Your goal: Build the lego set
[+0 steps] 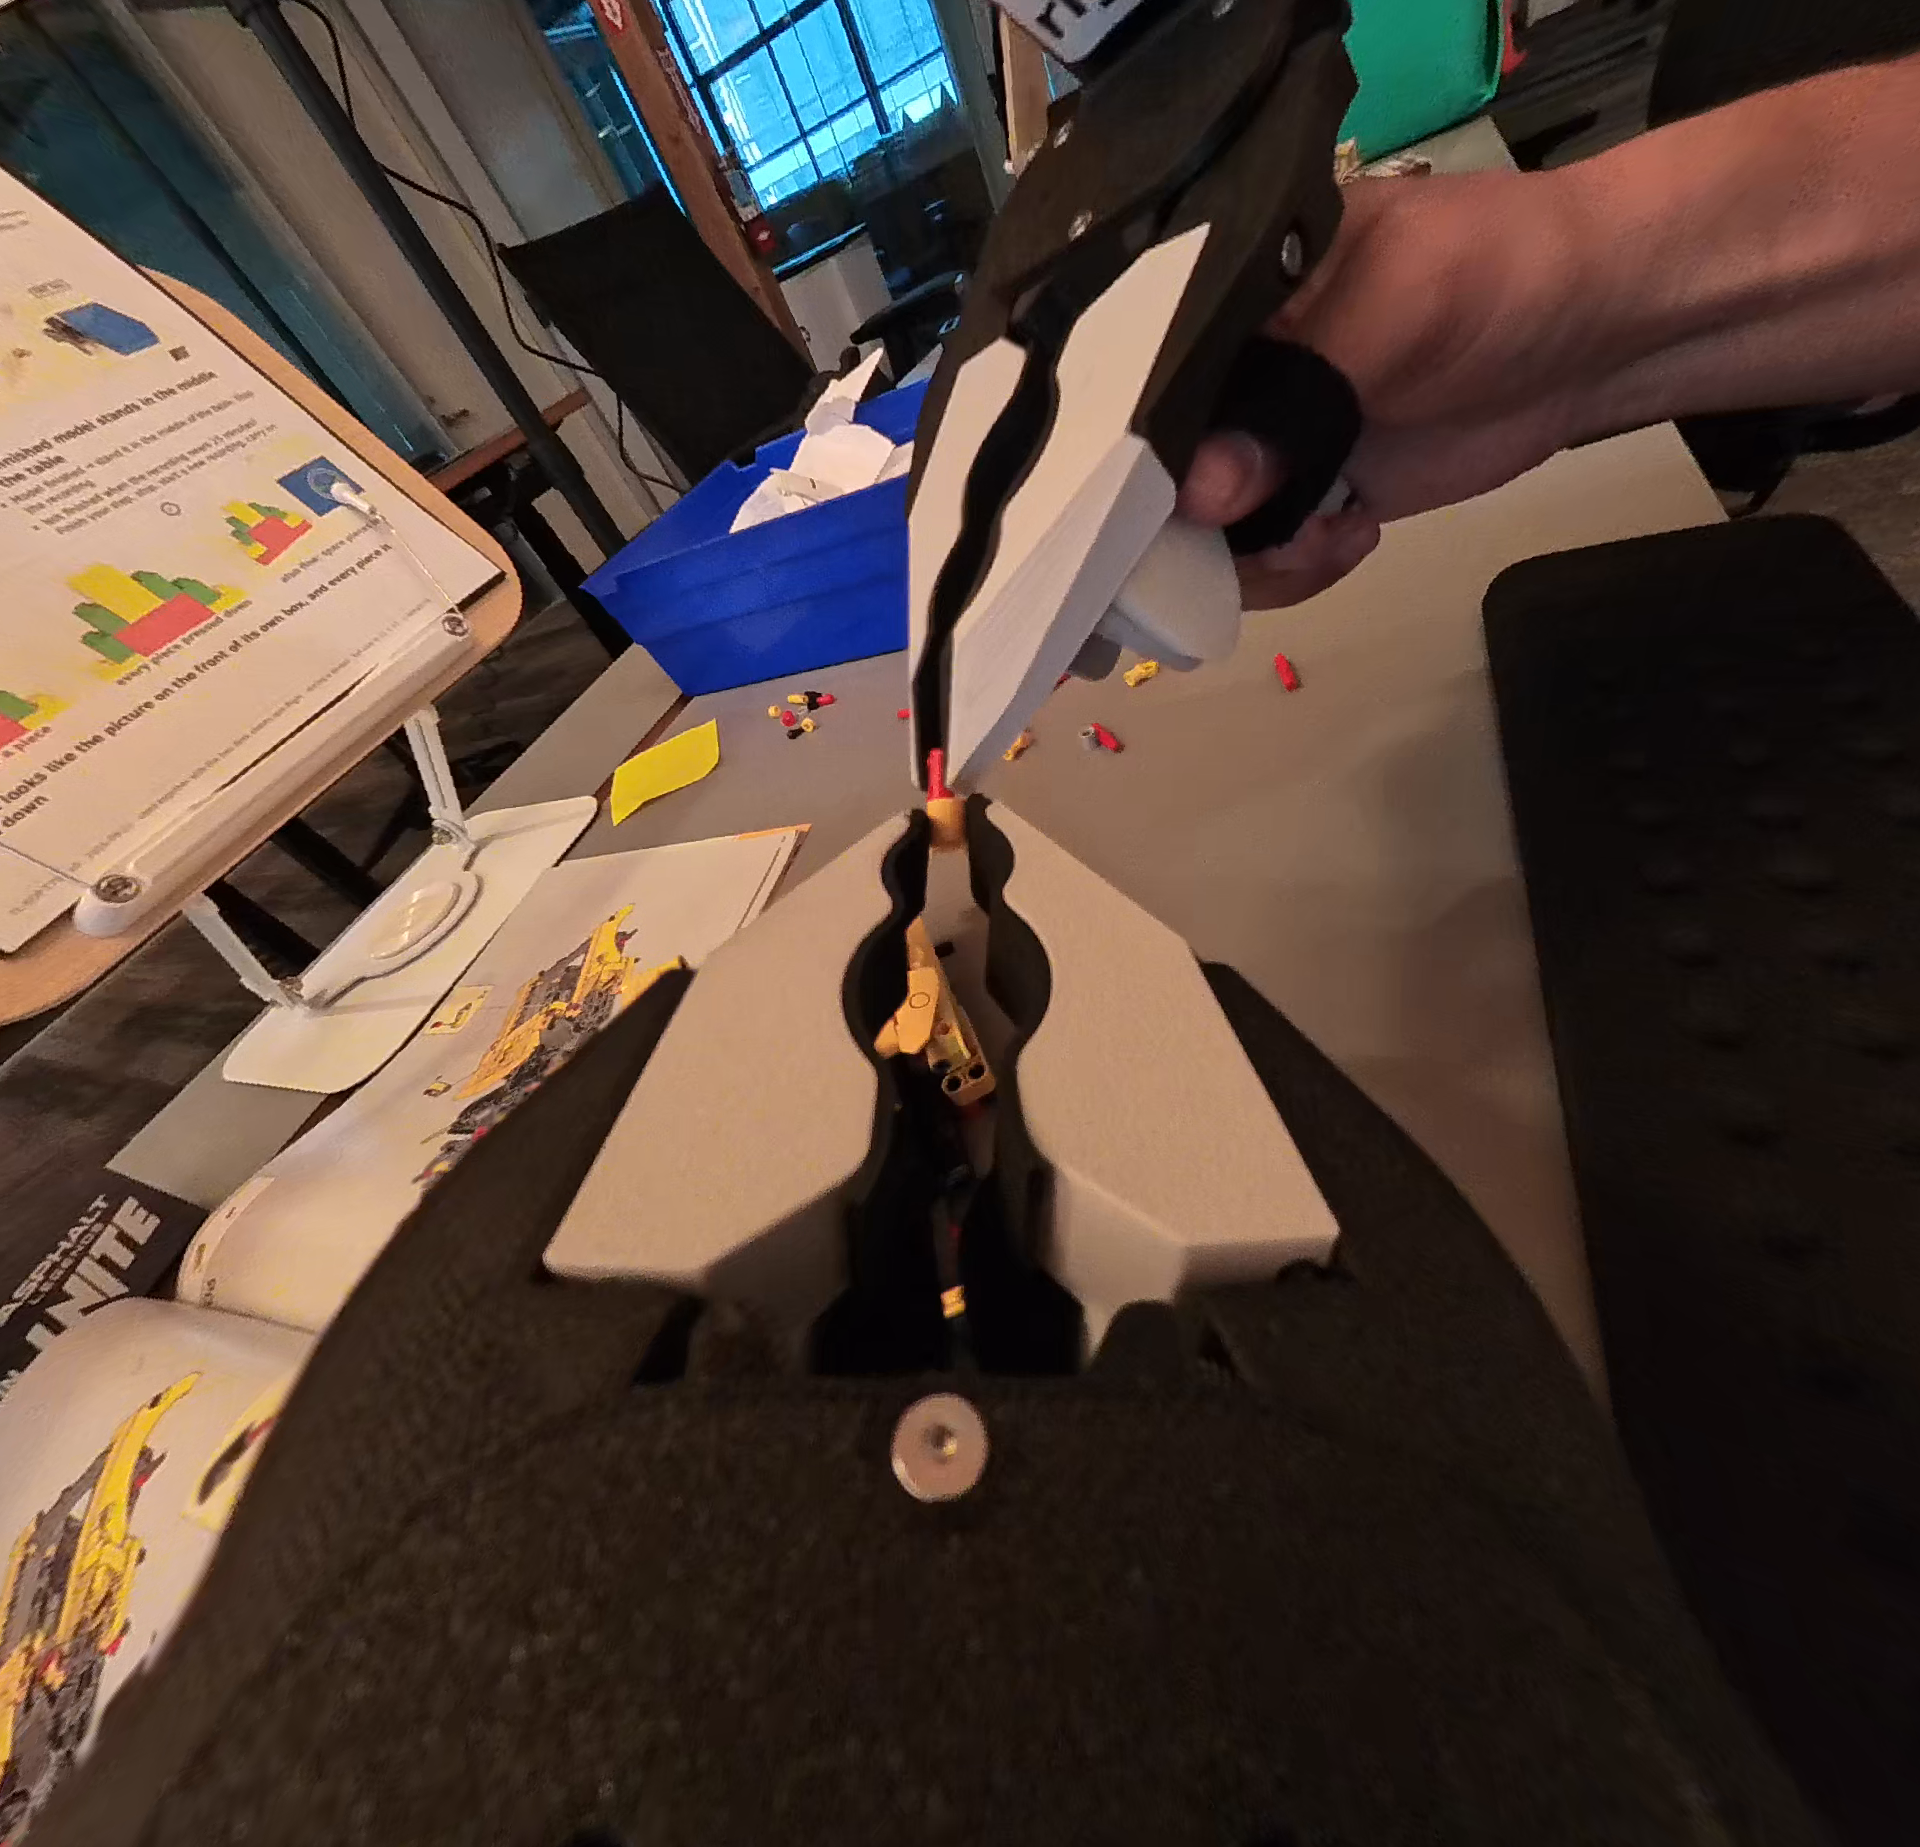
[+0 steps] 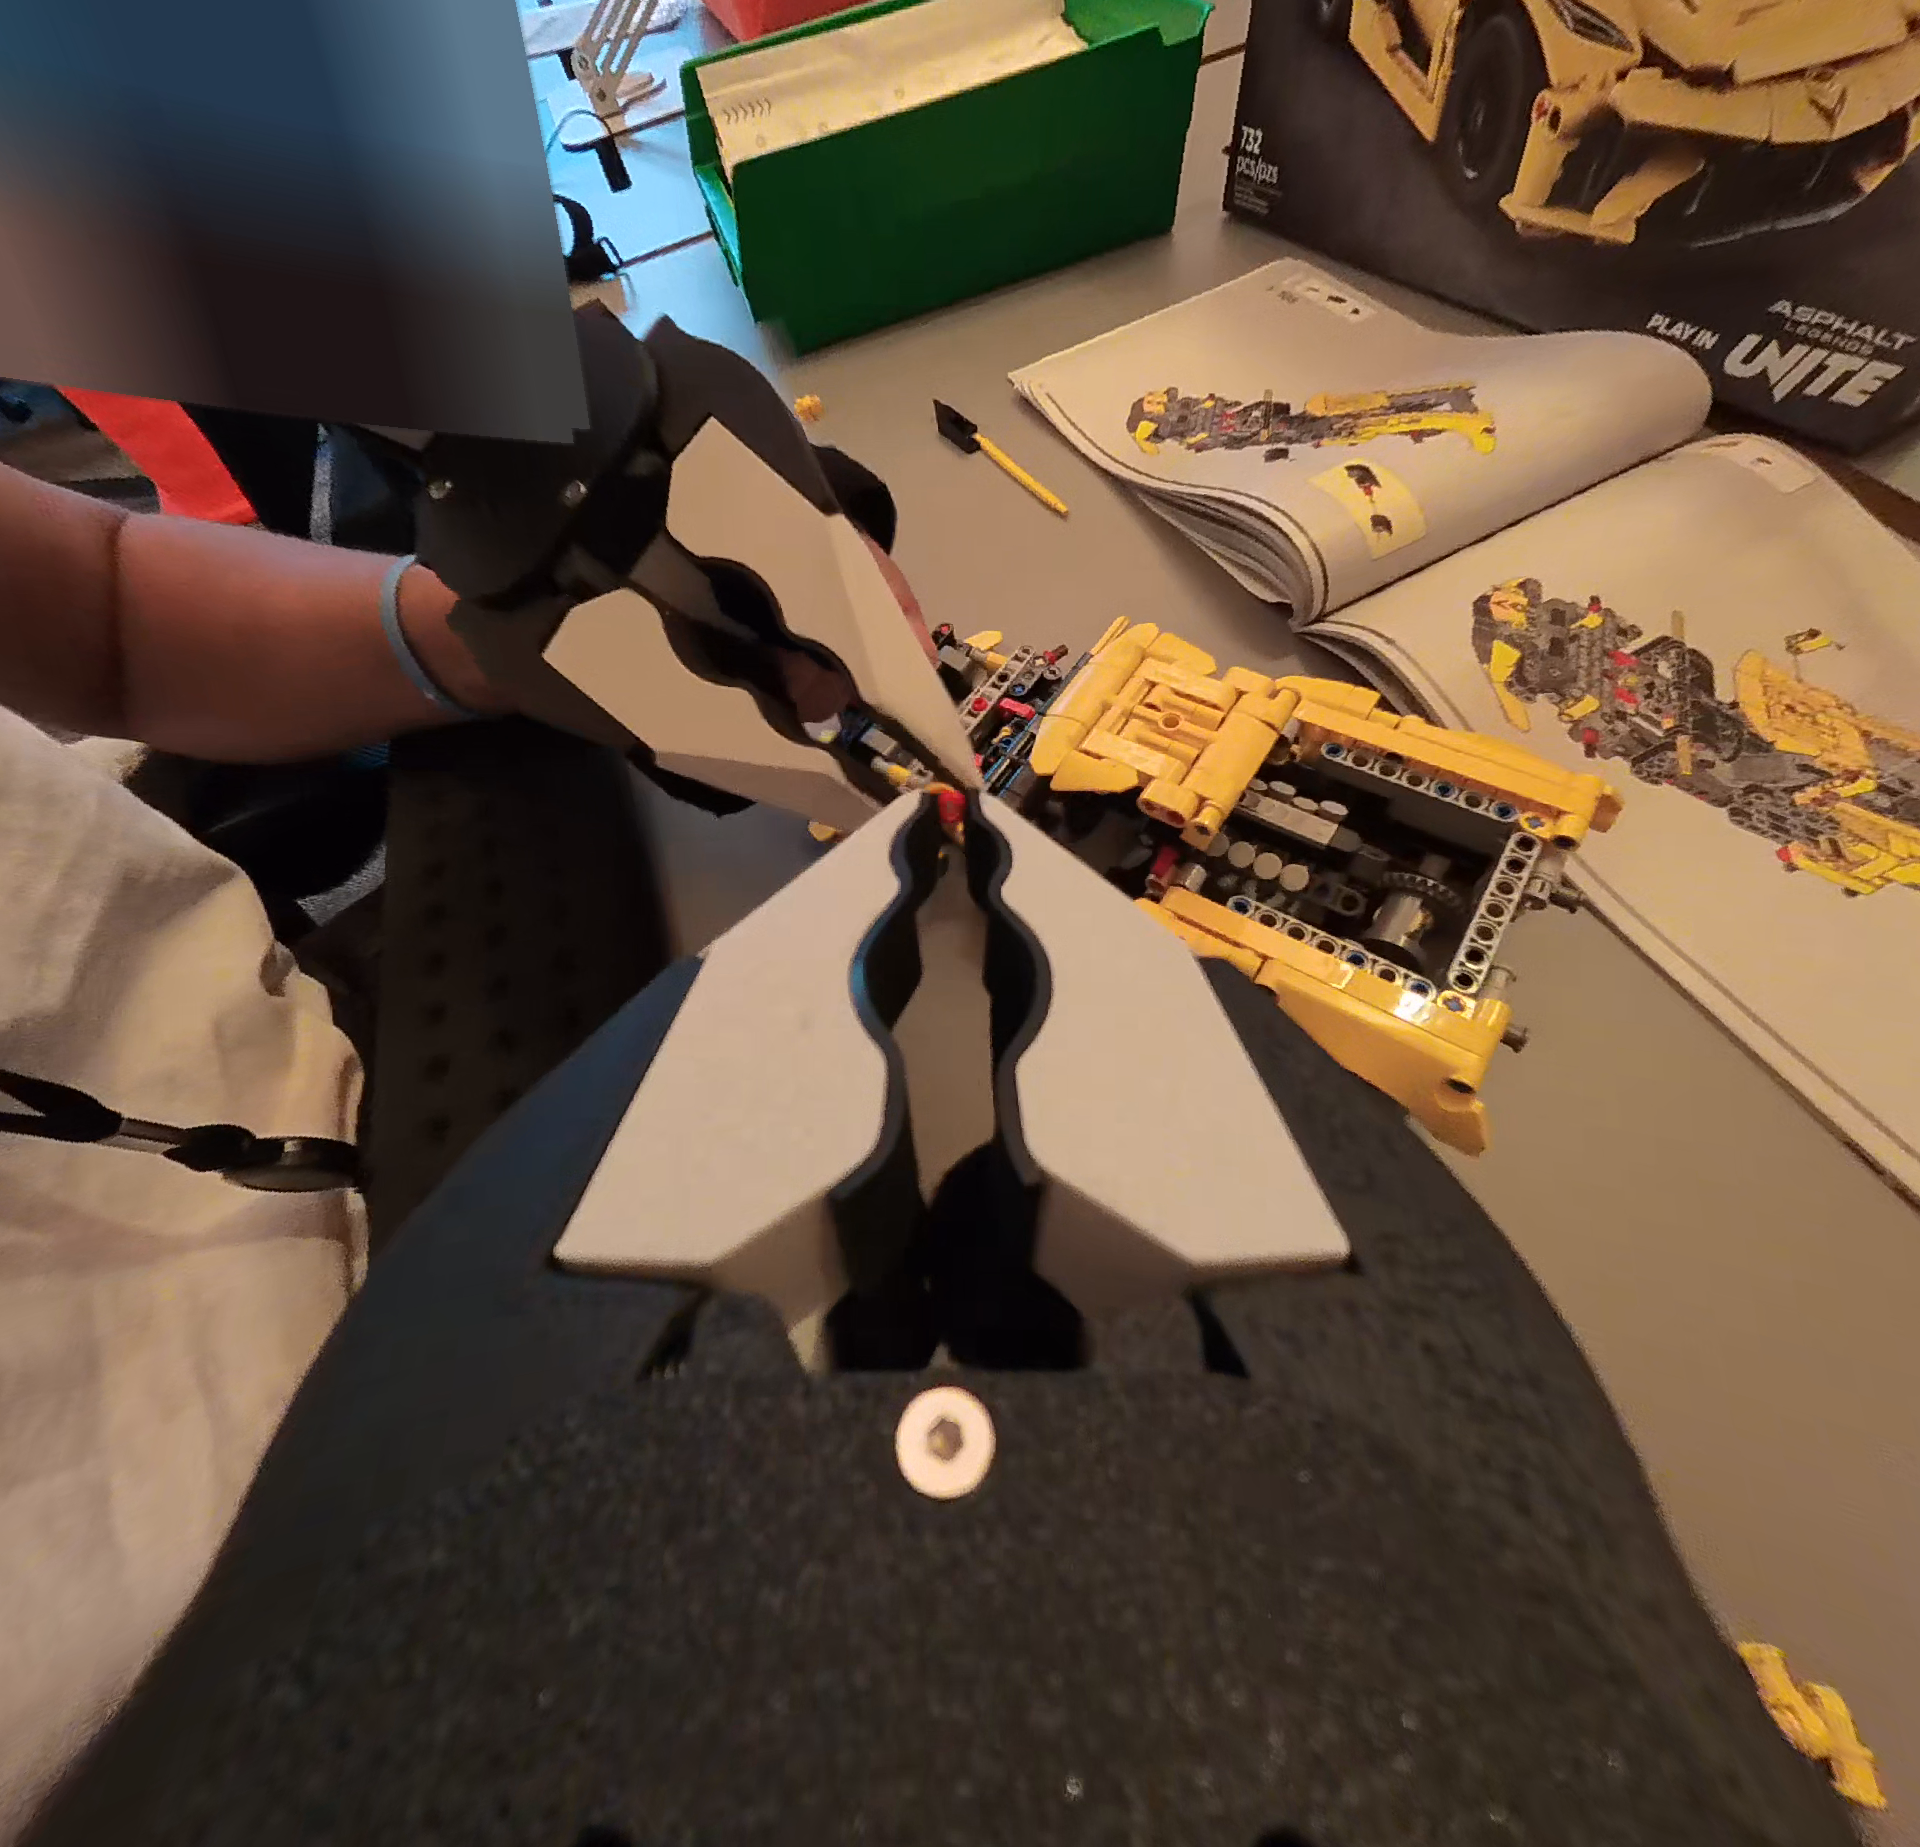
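One red pin (image 1: 936, 772), one yellow connector (image 1: 944, 823), perhaps touching, two grippers

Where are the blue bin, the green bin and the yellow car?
blue bin (image 1: 769, 602): left wrist view, on its front wall.
green bin (image 2: 966, 208): right wrist view, on its front wall.
yellow car (image 2: 1174, 717): right wrist view, on its yellow top panel.

**Grey counter, crowded with a build**

The grey counter (image 2: 1714, 1330) carries a part-built yellow car model (image 2: 1299, 841), an open instruction booklet (image 2: 1455, 509), the set's box (image 2: 1558, 239), a green bin (image 2: 935, 166), a blue bin (image 1: 758, 592), a yellow paper slip (image 1: 665, 769), and scattered small pieces (image 1: 800, 717).
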`<state>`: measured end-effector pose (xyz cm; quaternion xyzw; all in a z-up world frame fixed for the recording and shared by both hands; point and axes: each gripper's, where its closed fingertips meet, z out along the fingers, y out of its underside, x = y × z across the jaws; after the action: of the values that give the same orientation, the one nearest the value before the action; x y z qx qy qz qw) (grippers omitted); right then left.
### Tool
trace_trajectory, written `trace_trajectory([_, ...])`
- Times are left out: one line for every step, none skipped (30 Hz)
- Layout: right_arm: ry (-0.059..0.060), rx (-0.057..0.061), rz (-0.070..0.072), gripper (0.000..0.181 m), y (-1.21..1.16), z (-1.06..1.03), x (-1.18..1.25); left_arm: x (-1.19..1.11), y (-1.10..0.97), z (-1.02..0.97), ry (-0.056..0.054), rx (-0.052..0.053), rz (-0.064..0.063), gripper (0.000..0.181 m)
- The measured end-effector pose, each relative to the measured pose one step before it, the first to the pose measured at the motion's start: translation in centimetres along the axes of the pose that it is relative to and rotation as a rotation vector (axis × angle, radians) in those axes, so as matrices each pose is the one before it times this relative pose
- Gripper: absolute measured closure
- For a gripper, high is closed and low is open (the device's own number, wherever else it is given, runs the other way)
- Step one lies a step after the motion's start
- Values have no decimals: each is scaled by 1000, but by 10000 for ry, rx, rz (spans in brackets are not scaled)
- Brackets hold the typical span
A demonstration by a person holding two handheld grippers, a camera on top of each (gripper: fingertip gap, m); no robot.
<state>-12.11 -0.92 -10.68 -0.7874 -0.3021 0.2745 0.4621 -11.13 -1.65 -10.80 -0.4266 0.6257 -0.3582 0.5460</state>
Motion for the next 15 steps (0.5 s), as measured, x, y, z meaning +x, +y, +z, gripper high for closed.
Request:
trace_trajectory([-70,94,69,178,-136,-17,-97,-49,-43,18,-28,7,-65,174])
trace_trajectory([-54,14,83,178,-16,-4,1,-3,-15,2,11,-16,-40,174])
trace_trajectory([37,-93,-28,178,154,56,60,51,171,46,57,-96,-42,174])
trace_trajectory([129,-176,-153,178,265,113,104,69,251,74,44,-137,-19,174])
trace_trajectory([112,-79,-156,178,106,46,48,21,117,36,-6,-71,32,174])
trace_trajectory([-19,-1,3,178,-26,-6,-53,7,-32,-18,-4,-3,7,174])
trace_trajectory([-52,-12,60,178,-49,-38,-31,-15,-65,-18,19,10,-93,174])
trace_trajectory([42,-59,-111,178,32,10,1,-10,3,12,10,-36,-98,174])
trace_trajectory([109,-110,-259,178,103,40,1,24,58,-8,-46,-90,83,175])
trace_trajectory([7,-86,-117,178,33,5,-57,12,-25,-26,-145,-59,294,175])
trace_trajectory([-186,-52,326,178,12,-21,-71,6,-66,-10,-178,-42,310,175])
trace_trajectory([-399,-11,747,178,49,-57,-57,22,-82,22,-136,-40,211,175])
trace_trajectory([-501,98,820,178,-16,-98,-60,14,-95,18,-107,-7,144,176])
trace_trajectory([-328,59,514,178,44,-45,-30,42,-32,34,-52,-32,79,176])
trace_trajectory([16,-13,-59,178,74,31,53,67,103,44,26,-49,9,175])
